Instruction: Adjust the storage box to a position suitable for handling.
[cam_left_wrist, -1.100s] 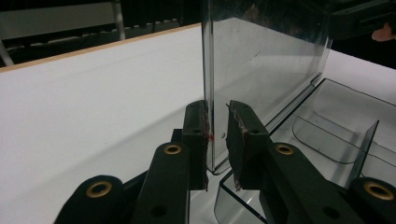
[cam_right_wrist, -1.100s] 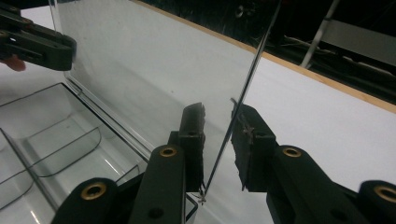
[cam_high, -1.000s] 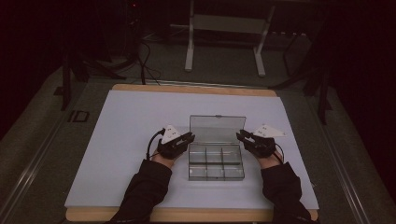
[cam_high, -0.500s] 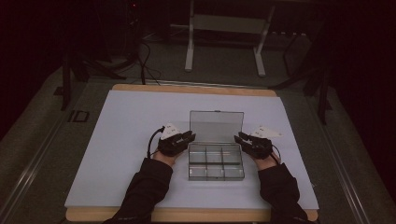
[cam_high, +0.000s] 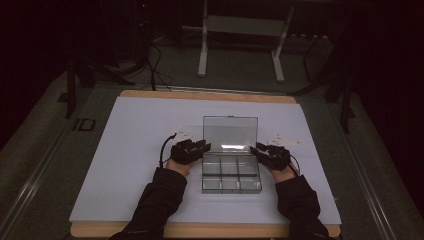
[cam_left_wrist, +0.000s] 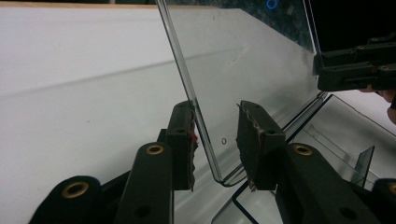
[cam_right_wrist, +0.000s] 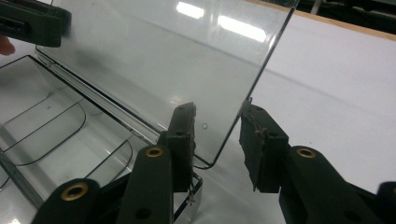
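A clear plastic compartment box (cam_high: 231, 172) sits on the white table cover (cam_high: 130, 150), toward the near middle of the table, with its hinged lid (cam_high: 230, 133) standing open and roughly upright along the box's far edge. In the high view the box tray shows a grid of small compartments divided by clear walls; whether anything lies in them is hard to tell in the dim light. The left gripper (cam_left_wrist: 215, 140) is at the lid's left lower corner: in the left gripper view its two black jaws stand apart with the lid's edge (cam_left_wrist: 196, 107) running between them, close against the left jaw pad and clear of the other. The right gripper (cam_right_wrist: 217, 140) is at the lid's right lower corner: in the right gripper view its jaws are likewise parted, with the lid's rounded corner (cam_right_wrist: 210, 161) between them, not pinched. Each gripper view also shows the other gripper farther off at the lid's opposite side. In the high view the person's dark sleeves (cam_high: 155, 205) come in from the bottom edge on both sides of the box. A wooden table edge (cam_high: 210, 95) borders the cover, and beyond it a metal stand (cam_high: 240, 45) rises from the dark floor.
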